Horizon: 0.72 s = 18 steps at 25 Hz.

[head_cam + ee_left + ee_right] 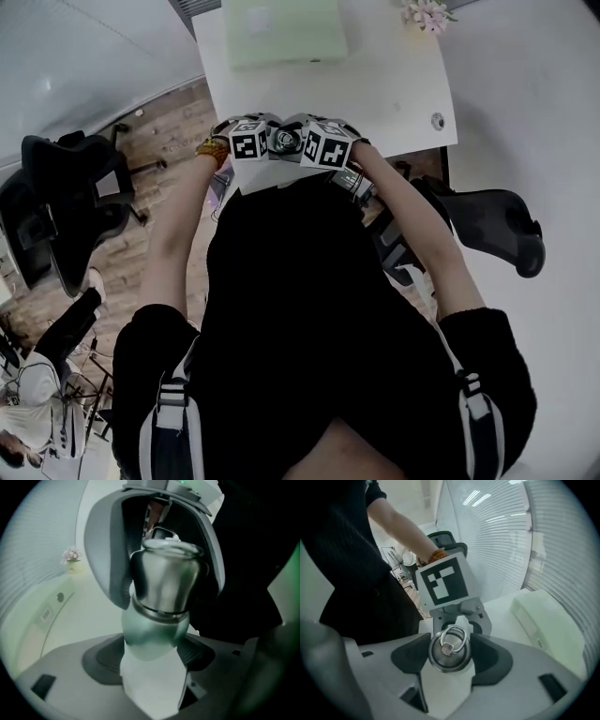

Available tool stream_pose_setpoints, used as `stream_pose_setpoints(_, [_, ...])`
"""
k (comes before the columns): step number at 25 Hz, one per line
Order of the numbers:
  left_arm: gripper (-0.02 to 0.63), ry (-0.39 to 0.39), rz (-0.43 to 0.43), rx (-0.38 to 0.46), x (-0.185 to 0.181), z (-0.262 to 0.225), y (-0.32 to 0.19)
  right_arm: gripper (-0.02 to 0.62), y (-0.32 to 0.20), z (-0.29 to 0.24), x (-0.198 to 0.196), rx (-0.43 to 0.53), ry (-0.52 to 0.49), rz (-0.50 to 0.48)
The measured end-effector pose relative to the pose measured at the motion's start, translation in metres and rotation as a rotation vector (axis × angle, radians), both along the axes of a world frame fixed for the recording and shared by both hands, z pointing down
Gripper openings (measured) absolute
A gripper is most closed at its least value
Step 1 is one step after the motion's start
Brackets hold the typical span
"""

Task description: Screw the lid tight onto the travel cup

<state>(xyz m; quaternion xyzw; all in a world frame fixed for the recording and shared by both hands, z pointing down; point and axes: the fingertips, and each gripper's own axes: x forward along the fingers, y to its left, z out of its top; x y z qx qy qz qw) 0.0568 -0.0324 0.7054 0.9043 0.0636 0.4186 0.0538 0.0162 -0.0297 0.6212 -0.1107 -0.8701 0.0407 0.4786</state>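
The travel cup [157, 630] has a pale green body and a steel top. My left gripper [151, 657] is shut on its green body, dark pads on either side. The steel lid [449, 649], with a wire ring on top, sits between the pads of my right gripper [450, 657], which is shut on it. In the left gripper view the right gripper's grey fingers [105, 559] wrap the cup's steel top. In the head view both marker cubes meet at the table's near edge, with the cup [286, 141] between them, close to the person's chest.
A white table [375, 84] lies ahead, with a pale green box [281, 33] at its far side and a small flower pot [429, 14] at the far right. Black office chairs stand at left [66, 187] and right [497, 225].
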Motion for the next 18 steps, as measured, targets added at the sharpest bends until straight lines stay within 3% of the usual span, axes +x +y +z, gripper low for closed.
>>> stream_pose_setpoints(3, [0.359,-0.009,-0.002,-0.004,0.0,-0.001,0.0,0.265,0.003,0.0,0.0,0.038,0.01,-0.089])
stream_pose_setpoints(5, [0.365,0.014,-0.098,0.017,-0.003,-0.003,-0.001,0.29,0.001,-0.002,0.0,0.115,-0.004,-0.047])
stream_pose_setpoints(7, [0.365,0.044,-0.251,0.052,-0.011,-0.003,-0.003,0.315,-0.005,-0.009,0.0,0.16,-0.054,0.103])
stream_pose_setpoints(10, [0.365,0.073,-0.475,0.085,-0.027,-0.003,-0.002,0.325,-0.01,-0.016,0.002,0.119,-0.102,0.382])
stream_pose_setpoints(12, [0.365,0.098,-0.584,0.092,-0.027,-0.006,-0.001,0.325,-0.01,-0.012,0.004,0.094,-0.088,0.494])
stream_pose_setpoints(14, [0.365,0.111,-0.651,0.096,-0.02,-0.008,-0.002,0.322,-0.012,-0.008,0.006,0.109,-0.074,0.555])
stream_pose_setpoints(18, [0.362,0.124,-0.687,0.089,-0.008,-0.006,0.0,0.268,-0.018,-0.007,0.003,0.147,-0.058,0.624])
